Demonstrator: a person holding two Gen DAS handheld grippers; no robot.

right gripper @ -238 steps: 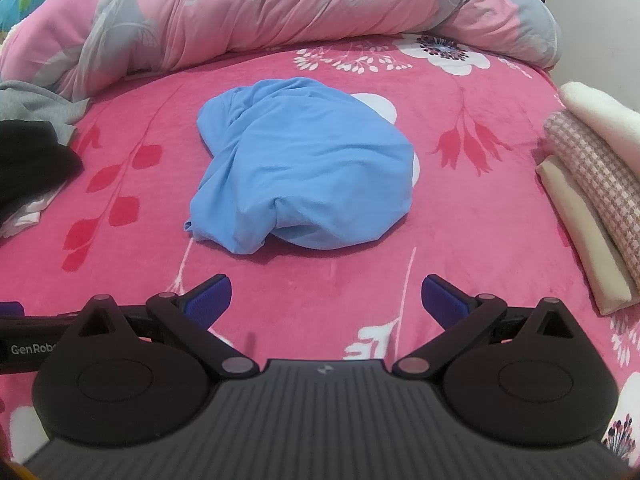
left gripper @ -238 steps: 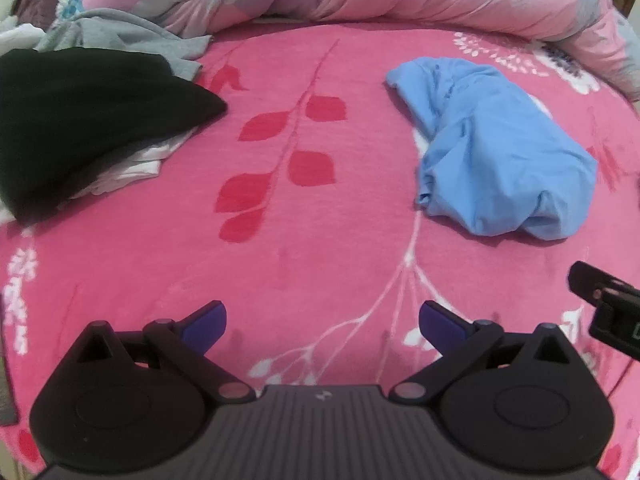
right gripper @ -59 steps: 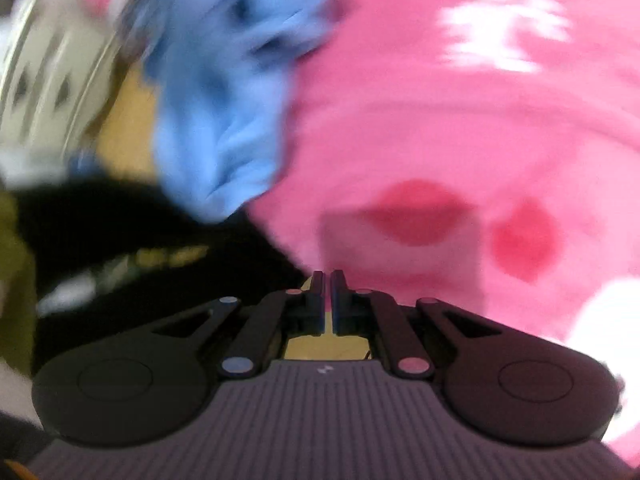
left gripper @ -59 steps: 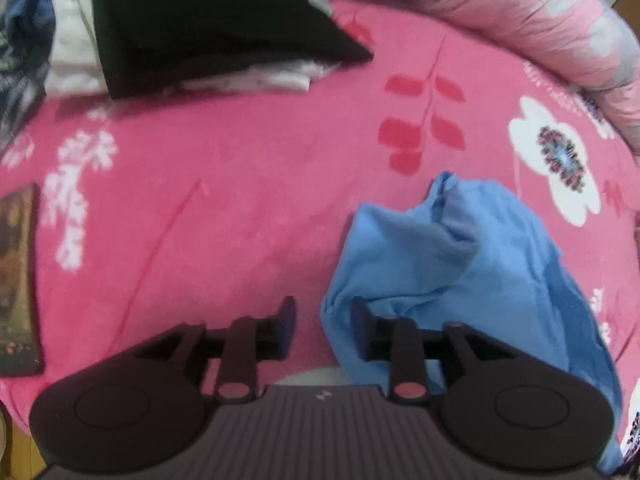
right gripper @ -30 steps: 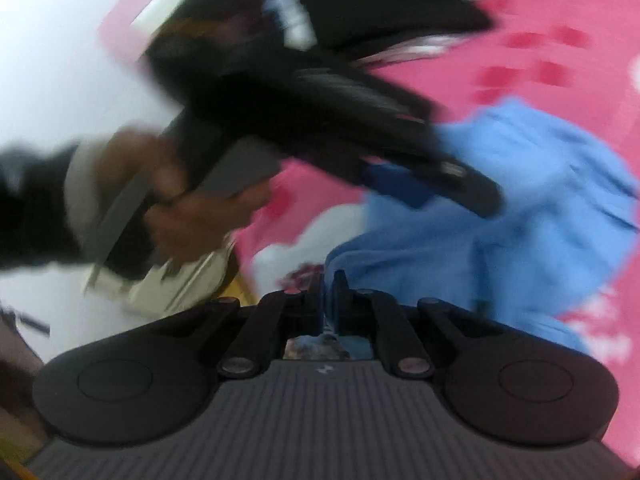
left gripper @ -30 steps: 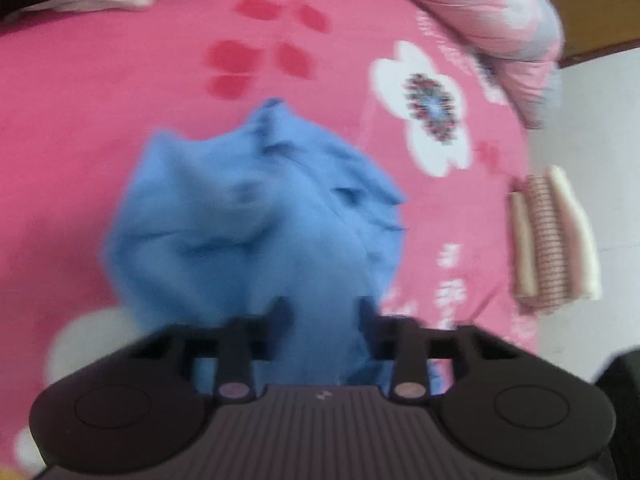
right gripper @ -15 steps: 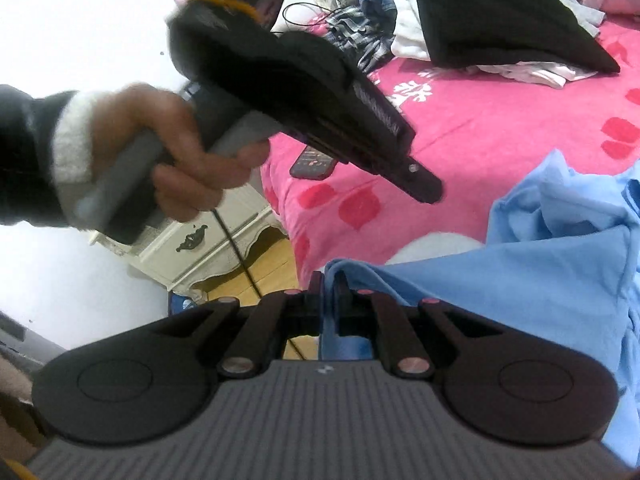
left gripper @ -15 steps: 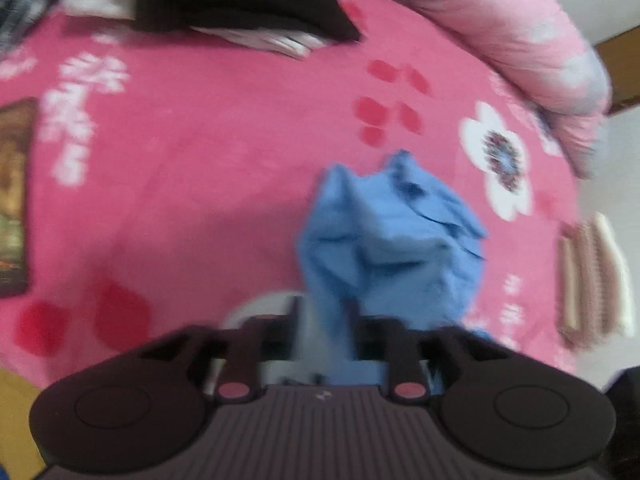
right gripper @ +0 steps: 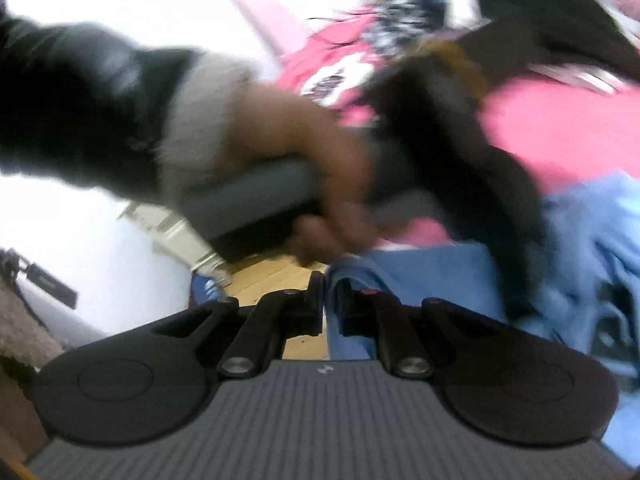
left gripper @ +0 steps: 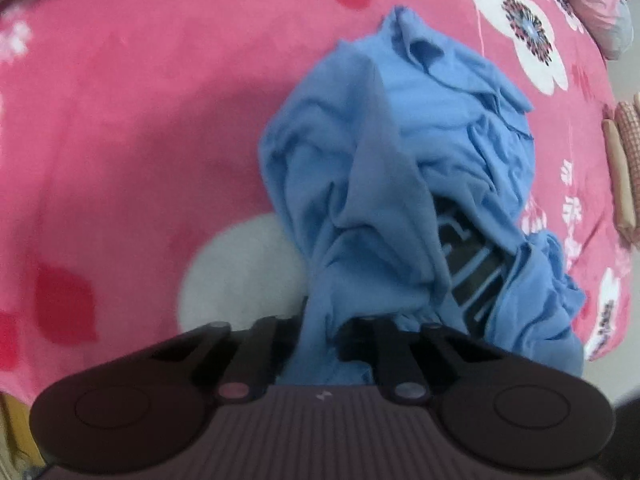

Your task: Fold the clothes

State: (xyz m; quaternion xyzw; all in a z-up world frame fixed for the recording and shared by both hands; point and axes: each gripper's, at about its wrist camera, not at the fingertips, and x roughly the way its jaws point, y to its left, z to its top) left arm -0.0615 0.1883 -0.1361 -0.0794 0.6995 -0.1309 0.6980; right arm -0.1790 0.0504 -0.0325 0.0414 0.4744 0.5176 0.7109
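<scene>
The blue garment point(left gripper: 400, 160) lies crumpled on the pink bedspread, with a dark print point(left gripper: 472, 264) showing in a fold. My left gripper point(left gripper: 330, 332) points steeply down and its jaws are closing, with a thick bunch of the garment's near edge pressed between the pads. In the right wrist view the blue garment point(right gripper: 432, 276) hangs off the bed's edge. My right gripper point(right gripper: 330, 304) pinches a thin hem of it, and its jaws are opening slightly. A person's hand point(right gripper: 312, 168) holds the left tool, blurred, just beyond the right fingers.
The pink floral bedspread point(left gripper: 140, 120) spreads left of the garment. Folded cream and checked cloths point(left gripper: 624, 168) lie at the right edge, and a pink quilt point(left gripper: 592, 0) lies far right. A black clothes pile point(right gripper: 560, 12) sits at the back. Wooden floor point(right gripper: 272, 276) lies below the bed's edge.
The left gripper dropped closer onto the blue garment and closed on its near bunch. In the right wrist view the hand with the left tool came lower and nearer. Blue hem now fills the right jaws.
</scene>
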